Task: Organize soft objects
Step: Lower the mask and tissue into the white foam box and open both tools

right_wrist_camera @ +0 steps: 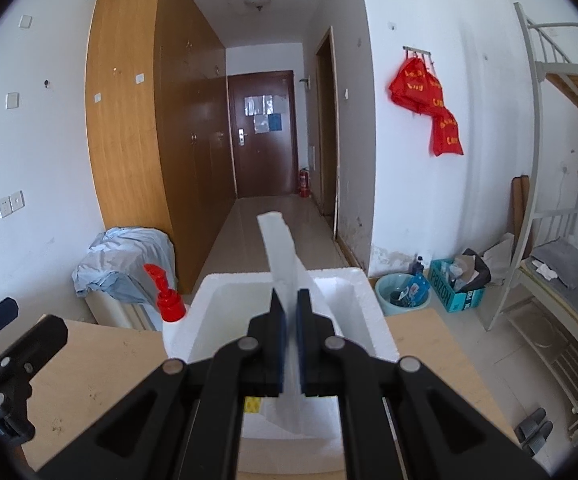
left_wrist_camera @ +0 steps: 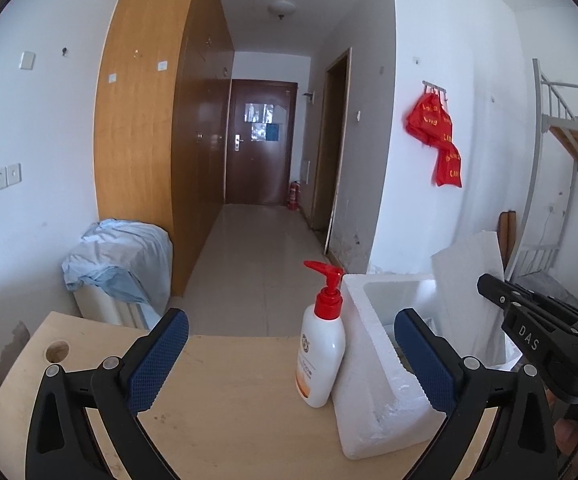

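One foam box, one bottle

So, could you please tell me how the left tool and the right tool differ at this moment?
The left tool stands wide open with nothing between its blue pads; the right tool is shut on a white foam sheet. The left tool sits over bare table beside the lotion bottle; the right hovers above the foam box. Both are black with blue pads.
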The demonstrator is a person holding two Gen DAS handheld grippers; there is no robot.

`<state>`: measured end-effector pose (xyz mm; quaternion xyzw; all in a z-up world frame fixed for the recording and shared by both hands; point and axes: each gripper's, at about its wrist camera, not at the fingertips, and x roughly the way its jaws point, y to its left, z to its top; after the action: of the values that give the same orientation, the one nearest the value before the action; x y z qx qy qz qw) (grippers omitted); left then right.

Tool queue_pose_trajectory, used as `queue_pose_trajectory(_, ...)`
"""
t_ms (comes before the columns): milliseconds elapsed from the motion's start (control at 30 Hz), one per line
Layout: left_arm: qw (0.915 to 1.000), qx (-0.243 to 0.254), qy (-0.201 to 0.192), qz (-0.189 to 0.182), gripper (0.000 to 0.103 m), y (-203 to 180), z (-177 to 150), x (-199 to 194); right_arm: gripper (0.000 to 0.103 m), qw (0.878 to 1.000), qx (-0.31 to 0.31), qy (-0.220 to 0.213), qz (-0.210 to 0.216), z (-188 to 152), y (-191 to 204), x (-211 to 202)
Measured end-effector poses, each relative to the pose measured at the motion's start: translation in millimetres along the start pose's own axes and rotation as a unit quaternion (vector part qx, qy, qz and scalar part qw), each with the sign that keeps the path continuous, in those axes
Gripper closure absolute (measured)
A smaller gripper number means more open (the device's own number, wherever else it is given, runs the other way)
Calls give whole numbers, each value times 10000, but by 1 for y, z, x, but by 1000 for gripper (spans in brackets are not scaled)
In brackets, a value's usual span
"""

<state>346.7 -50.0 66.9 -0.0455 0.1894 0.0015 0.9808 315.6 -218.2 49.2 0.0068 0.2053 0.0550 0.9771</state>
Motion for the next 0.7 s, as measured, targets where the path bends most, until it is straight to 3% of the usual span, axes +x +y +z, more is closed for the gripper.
queue_pose_trajectory(233,9999,-63,-89,43,0,4,2,-3,95,10000,-12,72,-51,1,-3,9)
queue_pose_trajectory(267,9999,-47,-82,40,0,4,2,-3,91,9999,-30,113,-59,0,-3,11)
queue_pose_trajectory(333,9999,-41,-91,45,0,3,2,-2,68,9999,-22,167,-28,-1,-4,14)
queue_pose_trajectory(367,9999,-51,-87,47,0,3,1,-2,46,9998,-31,192,-46,-2,-3,15)
queue_pose_trajectory(400,10000,-40,-72,38,0,3,1,-2,33,9998,-44,191,-85,-3,-2,15)
queue_pose_trajectory(700,10000,-17,-36,34,0,3,1,-4,29,9994,-202,-96,-247,-1,4,3)
